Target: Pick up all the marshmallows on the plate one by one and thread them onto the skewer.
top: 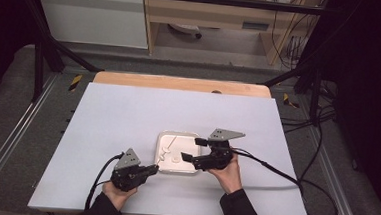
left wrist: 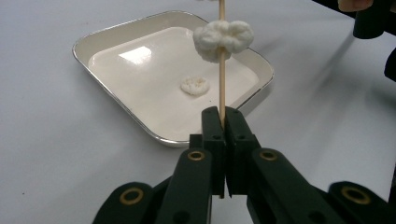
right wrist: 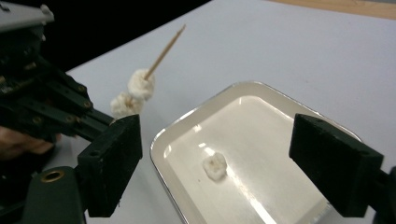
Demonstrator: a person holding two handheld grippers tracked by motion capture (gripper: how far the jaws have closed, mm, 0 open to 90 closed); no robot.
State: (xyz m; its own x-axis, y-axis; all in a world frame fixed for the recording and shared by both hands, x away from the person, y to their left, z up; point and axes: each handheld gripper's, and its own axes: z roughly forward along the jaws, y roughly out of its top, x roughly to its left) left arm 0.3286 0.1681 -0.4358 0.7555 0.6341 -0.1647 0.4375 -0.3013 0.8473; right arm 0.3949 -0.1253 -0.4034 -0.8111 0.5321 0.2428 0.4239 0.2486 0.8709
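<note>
A thin wooden skewer (left wrist: 222, 88) stands in my left gripper (left wrist: 222, 116), whose jaws are shut on its lower end. White puffy pieces (left wrist: 223, 39) are threaded on the skewer (right wrist: 163, 51), seen as two lumps (right wrist: 133, 93) in the right gripper view. The skewer (top: 167, 147) slants over the left part of the white tray (top: 162, 136). One more white puffy piece (right wrist: 215, 166) lies on the tray floor (left wrist: 154, 70). My right gripper (right wrist: 223, 163) hovers above the tray with its jaws wide apart and nothing between its pads (right wrist: 112, 161). In the high view it (top: 192, 148) sits at the tray's right side.
The tray lies near the middle of a white tabletop (top: 128, 113) with a wooden strip (top: 180, 83) along its far edge. Cables (top: 275, 170) trail from both grippers toward the table's near and right edges. Dark frame posts (top: 38, 63) stand beyond the table.
</note>
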